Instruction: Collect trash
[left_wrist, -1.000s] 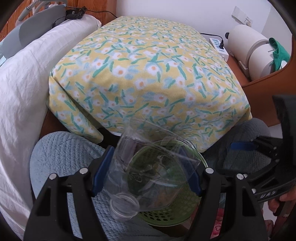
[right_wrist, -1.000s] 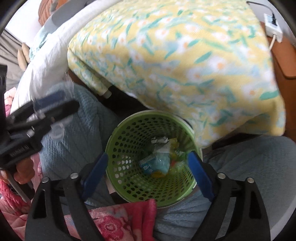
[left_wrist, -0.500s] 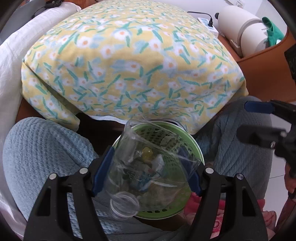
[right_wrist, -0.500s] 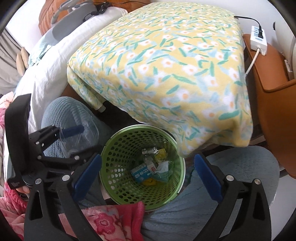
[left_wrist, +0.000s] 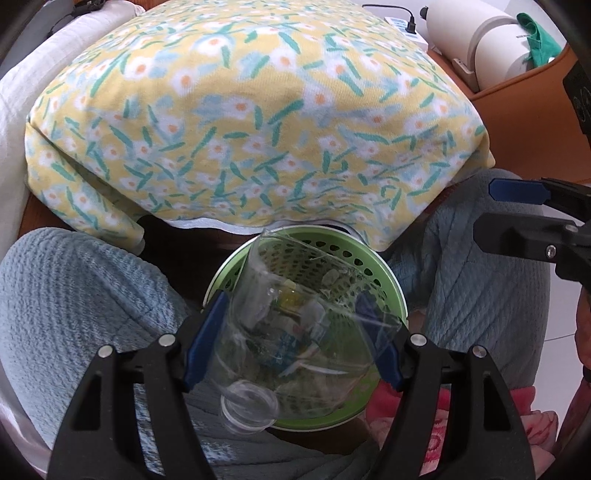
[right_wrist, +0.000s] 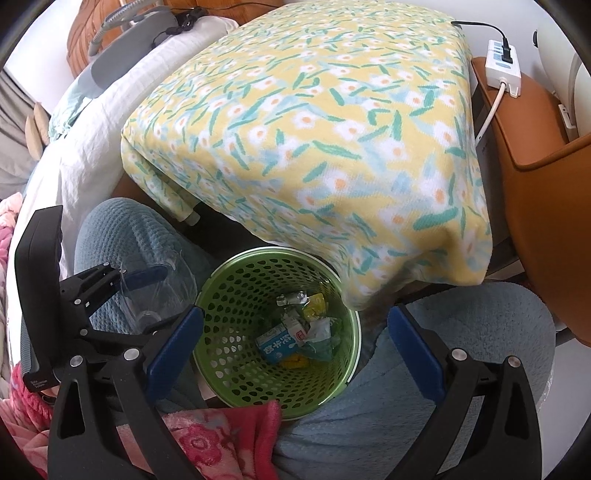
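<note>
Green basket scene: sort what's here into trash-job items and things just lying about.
Part of the job:
- clear plastic bottle, clamped in the left tongs
- green basket
- milk carton and wrappers already inside it
- right tongs, open and empty above the basket

Just lying about:
- floral blanket
- power strip
- white bedding
- pink floral cloth
</note>
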